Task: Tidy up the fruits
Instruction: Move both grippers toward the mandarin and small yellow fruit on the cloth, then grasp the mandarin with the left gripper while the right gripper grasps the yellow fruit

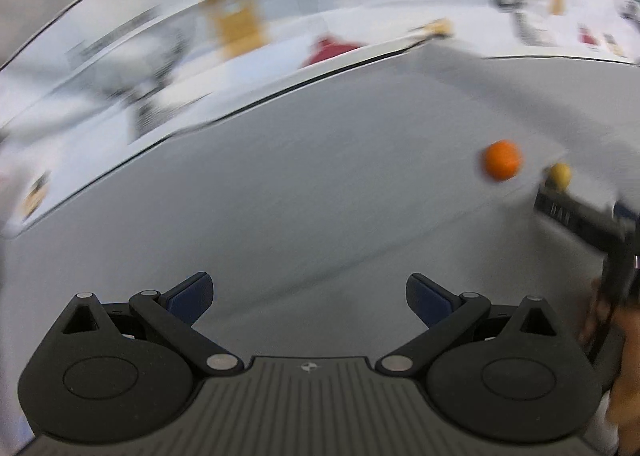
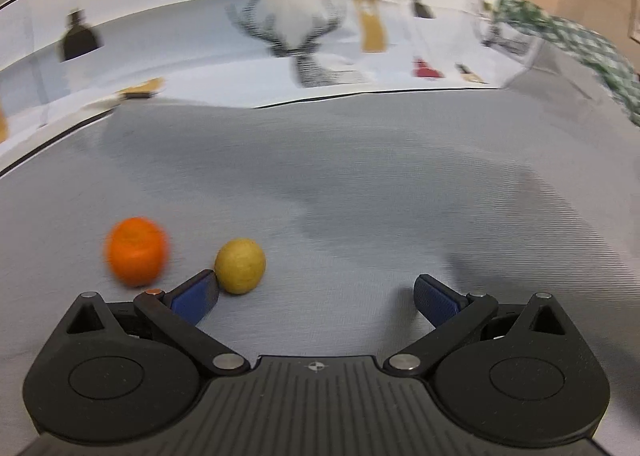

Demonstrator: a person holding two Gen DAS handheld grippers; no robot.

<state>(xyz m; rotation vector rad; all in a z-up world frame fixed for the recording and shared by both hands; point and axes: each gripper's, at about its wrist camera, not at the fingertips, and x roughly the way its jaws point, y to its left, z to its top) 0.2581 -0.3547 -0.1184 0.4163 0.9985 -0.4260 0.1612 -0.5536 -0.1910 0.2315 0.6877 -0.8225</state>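
Since my right gripper [image 2: 316,292] is spread wide and empty, I should slide left to centre the small yellow lemon-like fruit [image 2: 240,265], beside the round orange [image 2: 136,251] on the grey cloth-covered counter [image 2: 360,184], seemingly touching my left finger; my left gripper [image 1: 308,294] hangs released.

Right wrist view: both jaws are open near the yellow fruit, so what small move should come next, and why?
Probably shift the right gripper a little to its left, then forward. The yellow fruit lies just off the left fingertip, not between the open jaws, and the orange sits apart further left on the grey cloth.
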